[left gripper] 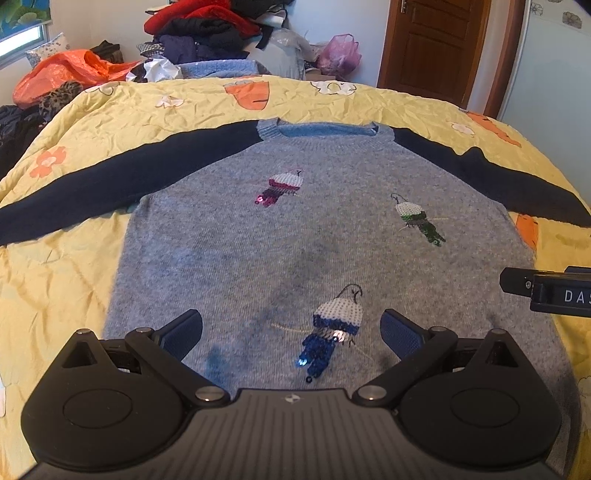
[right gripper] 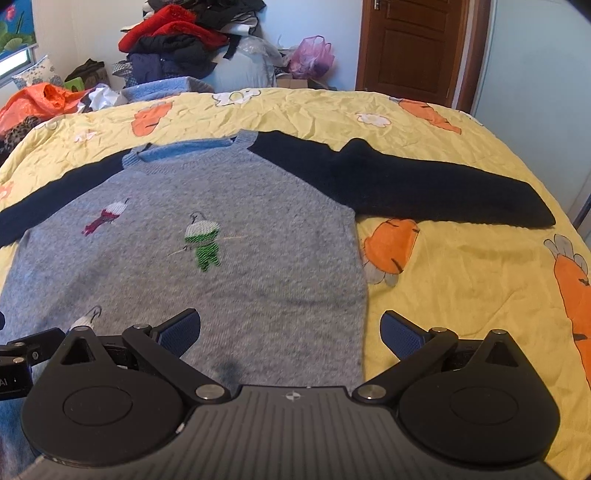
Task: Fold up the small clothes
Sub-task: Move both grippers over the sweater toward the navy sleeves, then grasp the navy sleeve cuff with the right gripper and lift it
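A small grey knit sweater [left gripper: 258, 243] [right gripper: 229, 280] with navy sleeves and three sequined bird patches lies flat, front up, on the yellow bedspread [left gripper: 55, 295] [right gripper: 461, 295]. Both sleeves are spread out sideways, the right sleeve [right gripper: 424, 188] stretching toward the bed's right edge. My left gripper [left gripper: 291, 334] hovers open over the lower middle of the sweater, by the blue bird patch [left gripper: 328, 332]. My right gripper [right gripper: 290, 334] is open above the sweater's lower right side seam. Neither holds anything. Part of the right gripper [left gripper: 546, 290] shows at the left wrist view's right edge.
Behind the bed is a heap of clothes [left gripper: 207, 33] [right gripper: 177, 40], an orange plastic bag [left gripper: 66, 72], a pink bag [left gripper: 340, 53] and a folded blue knit [left gripper: 221, 68]. A brown wooden door [left gripper: 432, 44] [right gripper: 410, 44] stands at the back right.
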A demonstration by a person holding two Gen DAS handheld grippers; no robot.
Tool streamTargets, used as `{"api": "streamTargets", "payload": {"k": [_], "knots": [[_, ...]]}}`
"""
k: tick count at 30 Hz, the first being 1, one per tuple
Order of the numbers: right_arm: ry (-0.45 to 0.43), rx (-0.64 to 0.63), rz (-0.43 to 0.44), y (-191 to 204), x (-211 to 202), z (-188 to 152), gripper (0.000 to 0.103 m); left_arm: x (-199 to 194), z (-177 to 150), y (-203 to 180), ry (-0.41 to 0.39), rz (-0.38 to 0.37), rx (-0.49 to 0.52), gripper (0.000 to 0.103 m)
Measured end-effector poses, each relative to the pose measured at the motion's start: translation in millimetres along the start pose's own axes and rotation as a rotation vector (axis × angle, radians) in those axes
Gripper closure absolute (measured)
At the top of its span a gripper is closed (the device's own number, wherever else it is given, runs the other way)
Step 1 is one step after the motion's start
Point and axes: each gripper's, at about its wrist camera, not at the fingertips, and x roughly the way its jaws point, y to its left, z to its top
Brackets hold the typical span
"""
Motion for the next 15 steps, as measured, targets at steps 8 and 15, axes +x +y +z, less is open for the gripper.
{"api": "streamTargets", "payload": {"k": [8,15], "knots": [[-0.012,0.008,-0.016,-7,2,11,0.0,7,10,-4,-0.002,-0.013,0.006,0.0],[-0.022,0.008,-0.02,-10,7,21,0.0,11,23,-1,-0.015,-0.026,-0.007,0.0]]}}
